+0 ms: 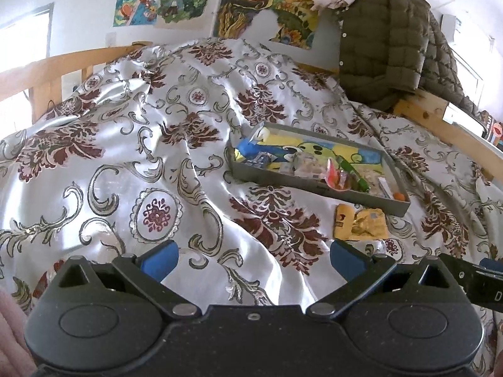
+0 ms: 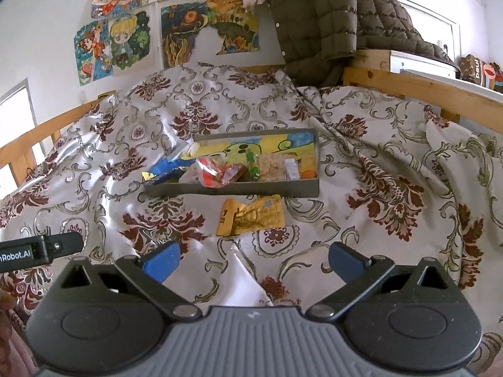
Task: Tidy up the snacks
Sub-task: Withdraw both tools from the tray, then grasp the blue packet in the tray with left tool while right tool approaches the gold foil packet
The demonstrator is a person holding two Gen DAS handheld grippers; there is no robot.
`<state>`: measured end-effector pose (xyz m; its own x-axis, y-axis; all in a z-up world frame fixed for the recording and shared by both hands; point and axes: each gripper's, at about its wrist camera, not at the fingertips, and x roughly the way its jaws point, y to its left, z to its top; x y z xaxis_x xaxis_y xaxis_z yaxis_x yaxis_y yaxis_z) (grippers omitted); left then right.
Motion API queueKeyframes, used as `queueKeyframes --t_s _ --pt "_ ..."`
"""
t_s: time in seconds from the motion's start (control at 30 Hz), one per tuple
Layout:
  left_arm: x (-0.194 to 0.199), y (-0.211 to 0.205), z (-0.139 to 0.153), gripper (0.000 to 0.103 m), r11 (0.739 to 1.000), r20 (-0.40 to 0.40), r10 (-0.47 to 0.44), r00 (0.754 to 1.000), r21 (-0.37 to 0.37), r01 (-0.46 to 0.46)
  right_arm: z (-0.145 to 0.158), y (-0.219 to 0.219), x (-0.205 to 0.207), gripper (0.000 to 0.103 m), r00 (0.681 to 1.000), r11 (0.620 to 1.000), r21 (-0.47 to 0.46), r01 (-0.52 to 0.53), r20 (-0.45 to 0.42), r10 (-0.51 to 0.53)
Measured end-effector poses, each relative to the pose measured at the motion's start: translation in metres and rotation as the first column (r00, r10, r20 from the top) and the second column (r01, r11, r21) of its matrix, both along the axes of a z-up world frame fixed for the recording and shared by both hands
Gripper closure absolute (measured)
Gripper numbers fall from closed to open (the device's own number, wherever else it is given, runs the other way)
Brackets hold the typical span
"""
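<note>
A shallow grey box [image 1: 317,185] [image 2: 232,188] lies on the patterned bedspread and holds several snacks: a blue packet [image 2: 166,166], a red-and-clear bag [image 2: 217,172], a green item [image 2: 253,165] and pale wrapped pieces. A yellow snack packet [image 1: 361,223] [image 2: 251,215] lies on the cloth just in front of the box. My left gripper [image 1: 253,262] is open over bare cloth, well left of and nearer than the packet. My right gripper [image 2: 254,262] is open too, just short of the yellow packet, nothing between its fingers.
The silky floral bedspread [image 1: 151,144] is rumpled into folds. A wooden bed rail [image 2: 424,89] runs round the back and sides. An olive quilted jacket [image 1: 383,44] hangs over the rail at the back right. Cartoon posters [image 2: 125,44] cover the wall.
</note>
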<state>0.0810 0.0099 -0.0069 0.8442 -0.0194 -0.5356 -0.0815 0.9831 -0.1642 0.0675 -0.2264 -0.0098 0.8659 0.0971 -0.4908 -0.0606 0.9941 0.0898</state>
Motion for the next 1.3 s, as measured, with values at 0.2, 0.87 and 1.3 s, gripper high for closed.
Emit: queueKeyframes --t_s 0.2,0.87,1.3 --pt "0.005 -0.002 -0.003 0.001 1.0 -0.019 0.004 1.0 0.002 -0.004 -0.004 0.004 0.006 0.0 1.0 1.0 0.004 -0.013 -0.025 0.013" --pt "0.037 -0.001 -0.009 0.001 1.0 -0.016 0.022 1.0 0.022 -0.022 -0.016 0.012 0.037 0.0 0.993 0.997 0.025 -0.07 -0.094 0.072" --pt "0.081 -0.009 -0.018 0.001 0.998 -0.001 -0.032 0.999 0.05 0.032 -0.014 0.009 0.076 0.0 0.992 0.996 0.005 -0.09 -0.092 0.09"
